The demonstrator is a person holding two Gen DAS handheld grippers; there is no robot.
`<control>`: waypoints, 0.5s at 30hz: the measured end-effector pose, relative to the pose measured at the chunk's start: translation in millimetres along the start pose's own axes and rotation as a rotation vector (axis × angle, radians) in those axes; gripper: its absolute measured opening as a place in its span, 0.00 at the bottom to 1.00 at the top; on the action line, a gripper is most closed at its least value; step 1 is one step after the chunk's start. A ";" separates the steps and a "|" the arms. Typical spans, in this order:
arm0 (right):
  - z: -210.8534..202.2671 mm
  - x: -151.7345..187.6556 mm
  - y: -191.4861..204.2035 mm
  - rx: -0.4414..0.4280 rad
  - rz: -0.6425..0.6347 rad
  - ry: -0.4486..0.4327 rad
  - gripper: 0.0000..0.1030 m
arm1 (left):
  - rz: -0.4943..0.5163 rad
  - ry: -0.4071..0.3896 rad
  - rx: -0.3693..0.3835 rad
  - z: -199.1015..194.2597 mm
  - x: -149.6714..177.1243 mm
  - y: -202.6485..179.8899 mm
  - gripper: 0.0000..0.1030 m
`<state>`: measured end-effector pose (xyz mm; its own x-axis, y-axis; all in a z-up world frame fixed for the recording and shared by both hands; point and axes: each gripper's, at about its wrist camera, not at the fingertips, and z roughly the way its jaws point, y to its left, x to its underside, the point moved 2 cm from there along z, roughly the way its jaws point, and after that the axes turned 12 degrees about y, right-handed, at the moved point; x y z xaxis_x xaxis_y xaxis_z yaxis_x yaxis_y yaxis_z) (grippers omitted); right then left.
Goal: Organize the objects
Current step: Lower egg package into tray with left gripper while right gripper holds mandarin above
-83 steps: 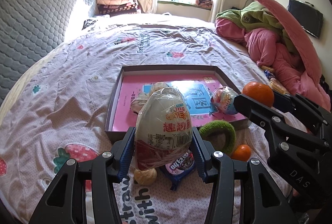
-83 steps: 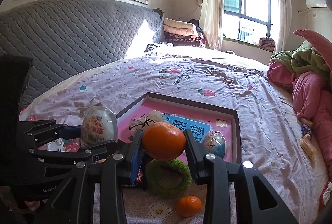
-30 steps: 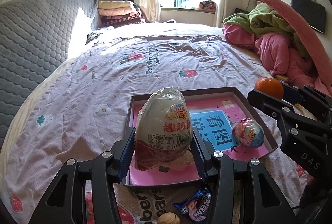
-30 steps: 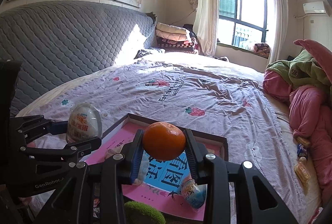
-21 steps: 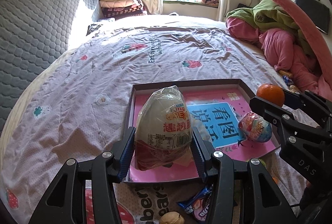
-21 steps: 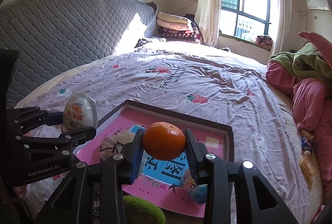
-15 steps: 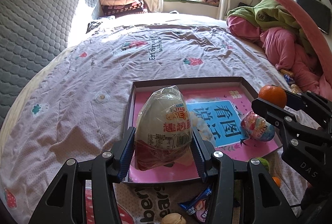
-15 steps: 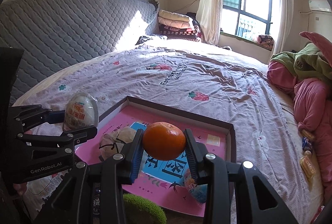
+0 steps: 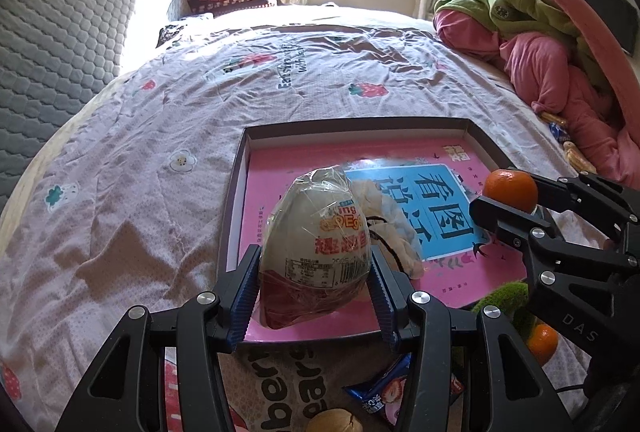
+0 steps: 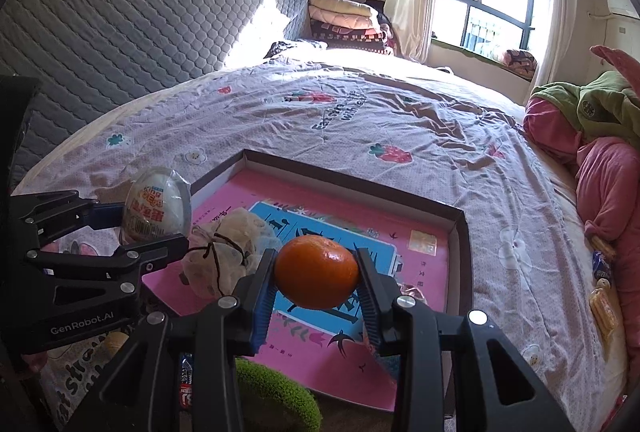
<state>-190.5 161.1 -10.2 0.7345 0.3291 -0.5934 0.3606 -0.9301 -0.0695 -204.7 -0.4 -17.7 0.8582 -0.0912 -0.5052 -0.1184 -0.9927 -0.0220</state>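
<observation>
Left tongs clamp a wrapped egg above the box.

"GenRobot.AI" on the left gripper body; "DAS" on the right gripper (partly hidden); "Egg" on the wrapped toy egg.

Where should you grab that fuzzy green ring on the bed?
Probably pinch the green ring across its rim, one of the jaws in the hole and one outside, coming from above. It lies flat on the bedsheet beside the tray, so the band is the narrowest part.
</observation>
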 end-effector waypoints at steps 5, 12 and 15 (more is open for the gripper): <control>13.2 4.5 0.3 -0.019 0.003 0.040 0.37 | -0.006 0.049 0.029 12.3 3.2 2.5 0.51; 27.7 10.7 1.8 -0.024 -0.006 0.092 0.37 | -0.002 0.068 0.023 22.1 7.6 2.1 0.51; 30.3 11.8 1.0 -0.025 -0.002 0.103 0.37 | 0.002 0.073 0.022 25.4 8.2 0.5 0.51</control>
<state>-198.9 159.0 -41.5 0.7883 0.3476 -0.5077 0.3758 -0.9253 -0.0499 -210.5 0.3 -43.8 0.8922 -0.0995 -0.4405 -0.1305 -0.9906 -0.0405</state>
